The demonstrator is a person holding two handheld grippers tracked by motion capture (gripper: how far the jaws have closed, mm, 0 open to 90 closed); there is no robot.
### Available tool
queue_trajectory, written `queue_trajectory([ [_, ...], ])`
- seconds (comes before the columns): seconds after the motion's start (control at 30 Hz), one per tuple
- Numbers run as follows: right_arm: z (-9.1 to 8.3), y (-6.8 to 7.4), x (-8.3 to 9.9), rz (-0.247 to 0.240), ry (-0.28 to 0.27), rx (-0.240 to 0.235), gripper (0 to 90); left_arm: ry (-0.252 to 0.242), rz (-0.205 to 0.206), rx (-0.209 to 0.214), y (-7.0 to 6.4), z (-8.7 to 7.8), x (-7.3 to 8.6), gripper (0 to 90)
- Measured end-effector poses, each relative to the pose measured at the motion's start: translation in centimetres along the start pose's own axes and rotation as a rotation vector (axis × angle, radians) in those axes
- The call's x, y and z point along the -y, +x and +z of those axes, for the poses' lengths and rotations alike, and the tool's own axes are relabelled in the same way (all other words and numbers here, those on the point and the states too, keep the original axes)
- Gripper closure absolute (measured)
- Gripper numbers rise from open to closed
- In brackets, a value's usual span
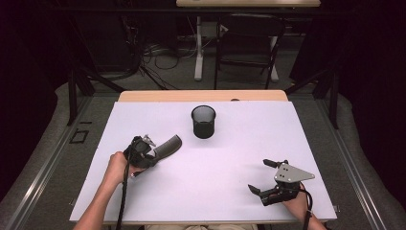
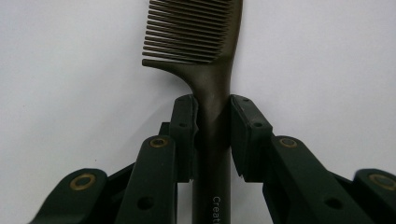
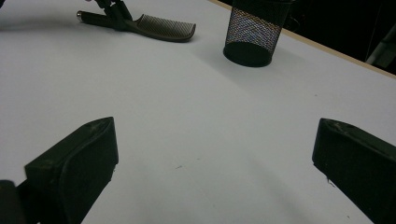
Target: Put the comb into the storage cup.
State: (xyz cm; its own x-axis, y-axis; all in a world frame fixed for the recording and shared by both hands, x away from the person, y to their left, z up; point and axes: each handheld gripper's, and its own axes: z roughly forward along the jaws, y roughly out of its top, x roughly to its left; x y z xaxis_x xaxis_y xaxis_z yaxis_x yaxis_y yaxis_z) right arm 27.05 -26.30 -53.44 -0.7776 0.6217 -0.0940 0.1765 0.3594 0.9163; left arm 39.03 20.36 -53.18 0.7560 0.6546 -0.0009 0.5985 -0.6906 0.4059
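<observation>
A dark comb [image 1: 168,144] lies left of centre on the white table, teeth end pointing toward the back right. My left gripper [image 1: 153,154] is shut on its handle. In the left gripper view both pads press the comb [image 2: 205,42] handle just below the teeth, at the left gripper [image 2: 213,119] tips. From the right gripper view the comb [image 3: 161,25] rests low on the surface, held by the left gripper [image 3: 114,11]. My right gripper [image 1: 258,176] stands open near the front right with nothing between its jaws; the right gripper [image 3: 215,154] faces bare table.
A black mesh cup [image 1: 203,122] stands upright at the middle back of the table, right of the comb; the mesh cup [image 3: 252,35] looks empty. The white sheet [image 1: 230,158] covers the table, with a wooden edge [image 1: 201,96] at the back. A chair stands beyond.
</observation>
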Motion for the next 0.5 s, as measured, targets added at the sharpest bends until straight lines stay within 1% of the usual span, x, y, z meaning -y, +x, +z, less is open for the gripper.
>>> queue_trajectory([
  [0.03,0.0,0.0,0.0,0.0,0.0,0.0,0.0,-0.004,0.006,0.0,0.0,-0.1,0.0,72.1],
  [0.13,0.0,0.0,0.0,-0.003,0.0,0.003,0.0,-0.011,0.005,-0.006,-0.1,-0.3,0.1,72.1],
  [0.17,0.0,0.0,0.0,-0.002,-0.002,0.003,0.0,-0.022,0.0,-0.002,-0.1,-0.4,0.2,72.2],
  [0.33,0.0,0.0,0.0,-0.002,-0.001,0.002,0.0,-0.053,0.002,0.006,-0.2,-0.8,0.3,72.2],
  [0.37,0.0,0.0,0.0,-0.002,-0.001,0.002,0.0,-0.064,-0.005,0.007,-0.3,-0.9,0.4,72.2],
  [0.47,0.0,0.0,0.0,-0.001,-0.002,0.002,0.0,-0.091,-0.006,0.014,-0.3,-1.2,0.5,72.2],
  [0.5,0.0,0.0,0.0,-0.002,-0.003,0.002,0.0,-0.091,-0.006,0.014,-0.3,-1.2,0.5,72.1],
])
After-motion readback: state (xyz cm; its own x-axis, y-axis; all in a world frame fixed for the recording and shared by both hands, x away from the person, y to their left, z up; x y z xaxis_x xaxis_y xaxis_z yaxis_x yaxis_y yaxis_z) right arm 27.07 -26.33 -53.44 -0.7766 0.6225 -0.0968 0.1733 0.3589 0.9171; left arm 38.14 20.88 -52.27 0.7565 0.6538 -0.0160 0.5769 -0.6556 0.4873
